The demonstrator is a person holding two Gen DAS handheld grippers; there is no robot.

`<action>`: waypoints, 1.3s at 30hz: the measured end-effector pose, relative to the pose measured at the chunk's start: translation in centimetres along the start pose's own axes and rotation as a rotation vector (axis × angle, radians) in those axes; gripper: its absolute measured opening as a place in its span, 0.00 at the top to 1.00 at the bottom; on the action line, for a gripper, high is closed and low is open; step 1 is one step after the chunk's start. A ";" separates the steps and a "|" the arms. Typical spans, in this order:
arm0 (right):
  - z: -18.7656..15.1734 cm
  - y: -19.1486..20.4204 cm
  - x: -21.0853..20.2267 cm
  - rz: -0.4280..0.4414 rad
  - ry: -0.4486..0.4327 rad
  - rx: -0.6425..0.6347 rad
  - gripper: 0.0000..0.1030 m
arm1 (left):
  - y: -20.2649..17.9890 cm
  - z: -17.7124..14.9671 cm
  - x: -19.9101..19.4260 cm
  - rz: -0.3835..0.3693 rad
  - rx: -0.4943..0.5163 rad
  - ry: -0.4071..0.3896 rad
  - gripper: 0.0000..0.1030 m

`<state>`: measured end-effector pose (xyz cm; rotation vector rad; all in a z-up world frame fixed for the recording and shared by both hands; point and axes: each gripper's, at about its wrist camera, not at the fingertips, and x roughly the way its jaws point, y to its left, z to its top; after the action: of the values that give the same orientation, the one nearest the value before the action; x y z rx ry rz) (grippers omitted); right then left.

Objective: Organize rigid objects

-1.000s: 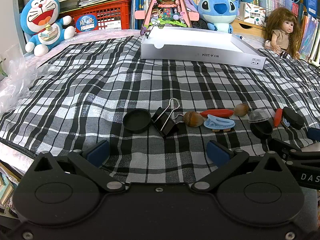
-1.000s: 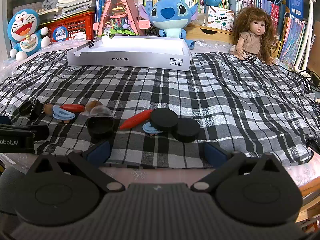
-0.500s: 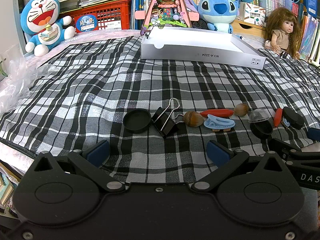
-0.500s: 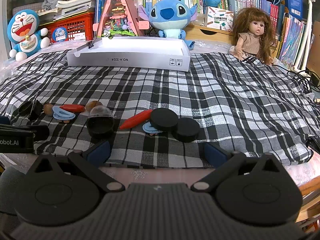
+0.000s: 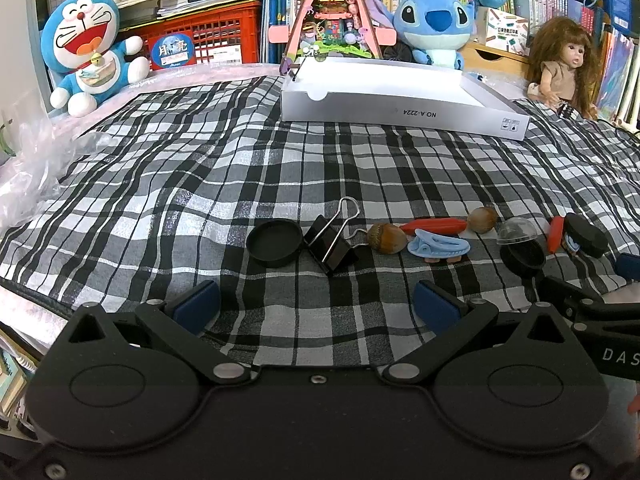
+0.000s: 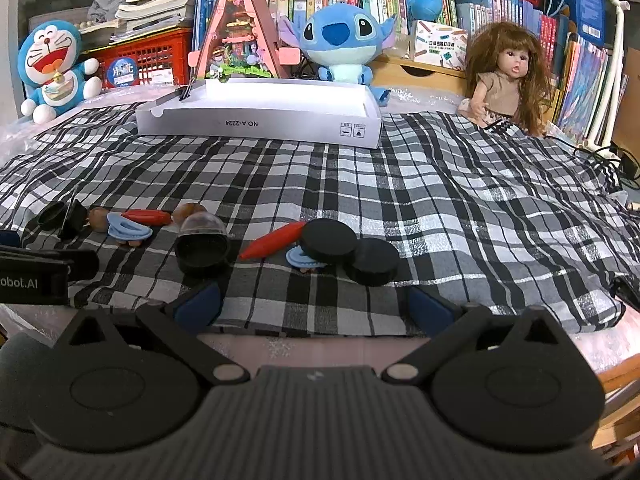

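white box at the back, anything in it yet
Cannot tell fully: the white box shows only bare white floor, but its front wall hides part.

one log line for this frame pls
left tongs: open, empty | right tongs: open, empty | small items on plaid cloth | white box: holds none of them

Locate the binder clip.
In the left wrist view, the binder clip lies on the plaid cloth, between the black lid and an acorn.
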<state>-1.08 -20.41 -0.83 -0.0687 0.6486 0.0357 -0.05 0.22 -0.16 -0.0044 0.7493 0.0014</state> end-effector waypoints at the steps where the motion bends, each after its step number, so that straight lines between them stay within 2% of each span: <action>1: 0.0 0.0 0.0 0.001 0.000 0.002 0.00 | 0.0 0.0 0.0 -0.001 0.000 -0.001 0.00; 9: -0.1 -0.1 0.1 0.008 -0.023 -0.001 0.00 | 0.0 -0.1 -0.1 -0.005 0.005 -0.008 0.00; 12: -0.5 -0.1 0.1 0.013 -0.051 0.003 0.00 | -0.1 -0.4 -0.2 -0.011 0.011 -0.037 0.00; 19: -0.3 -0.2 -0.1 0.022 -0.051 0.000 0.00 | 0.6 -0.5 -0.5 -0.036 0.000 -0.057 0.03; 25: 0.1 -0.3 -0.9 0.050 -0.107 0.004 0.09 | 2.0 -0.4 -1.6 -0.028 -0.046 -0.114 0.19; 30: 0.9 -0.8 -1.7 0.031 -0.161 -0.003 0.17 | 3.2 0.1 -2.4 -0.009 -0.056 -0.182 0.25; 35: 1.4 -1.2 -1.4 0.003 -0.144 -0.020 0.41 | 3.8 0.4 -2.1 -0.019 -0.038 -0.173 0.36; 39: 1.5 -0.7 -0.9 0.004 -0.131 -0.056 0.47 | 3.8 0.2 -1.6 -0.040 -0.035 -0.163 0.41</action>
<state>-0.88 -21.02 0.93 -0.1179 0.5169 0.0612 -1.06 4.04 1.04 -0.0522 0.5858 -0.0234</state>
